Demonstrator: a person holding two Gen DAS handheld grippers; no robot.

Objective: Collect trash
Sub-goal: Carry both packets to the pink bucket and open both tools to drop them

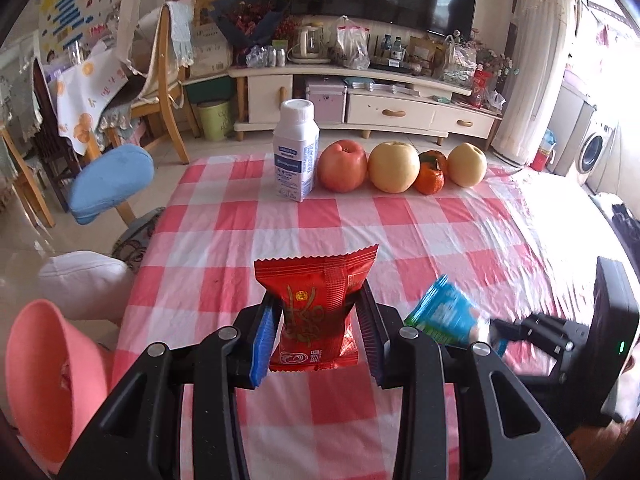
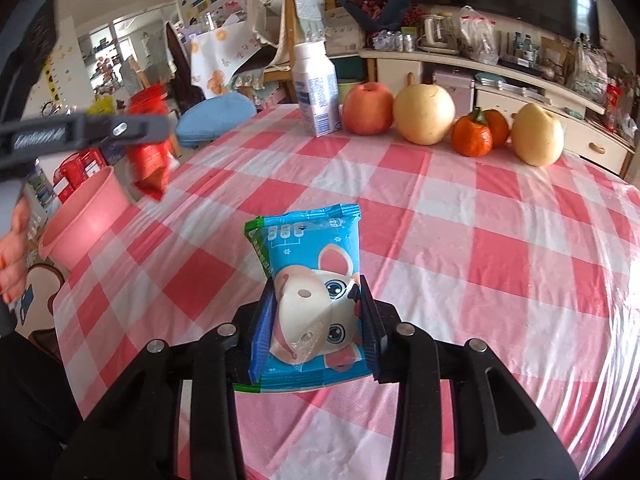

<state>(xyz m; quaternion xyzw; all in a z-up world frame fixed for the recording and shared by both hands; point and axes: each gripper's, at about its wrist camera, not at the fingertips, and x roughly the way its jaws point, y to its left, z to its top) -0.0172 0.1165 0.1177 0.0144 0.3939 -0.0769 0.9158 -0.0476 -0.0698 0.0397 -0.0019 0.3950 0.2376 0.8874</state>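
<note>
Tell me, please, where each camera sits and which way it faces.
Left wrist: on the left tool, facing across the checked table toward the TV; it holds a red packet; the right tool shows at right.
Right wrist: on the right tool, facing the table's far left; it holds a blue packet; the left tool and fingers show at left.
Shared: bottle, fruit row, pink bin.

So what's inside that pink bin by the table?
Hard to tell. From the left tongs' camera the pink bin tips its mouth this way, showing mostly bare pink wall and one small unclear scrap. From the other camera its rim hides the inside.
</note>
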